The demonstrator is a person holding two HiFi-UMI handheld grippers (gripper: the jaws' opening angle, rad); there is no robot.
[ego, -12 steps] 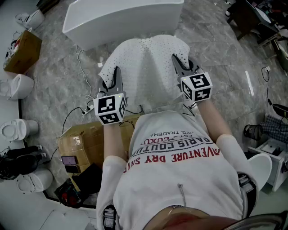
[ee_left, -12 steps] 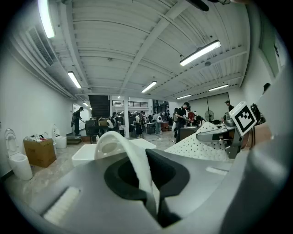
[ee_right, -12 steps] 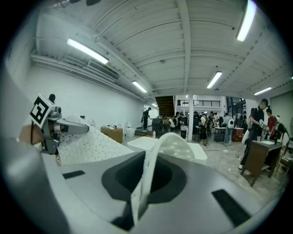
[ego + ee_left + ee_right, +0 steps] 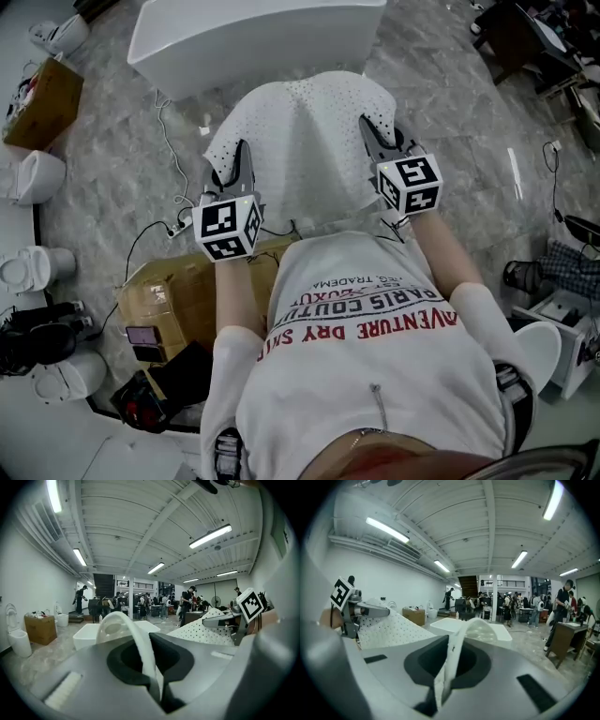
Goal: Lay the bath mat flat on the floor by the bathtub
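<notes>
Left claw [image 4: 241,150] and right claw [image 4: 368,127] each pinched an edge of the soft white bath mat [image 4: 305,141], dotted with tiny holes, near the smooth white bathtub [image 4: 234,37].

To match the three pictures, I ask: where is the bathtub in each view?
Head view: bathtub at the top, left of centre.
Left gripper view: left of centre.
Right gripper view: centre, partly behind the mat's fold.
Shared landmark: the white dotted mat, in all three.
</notes>
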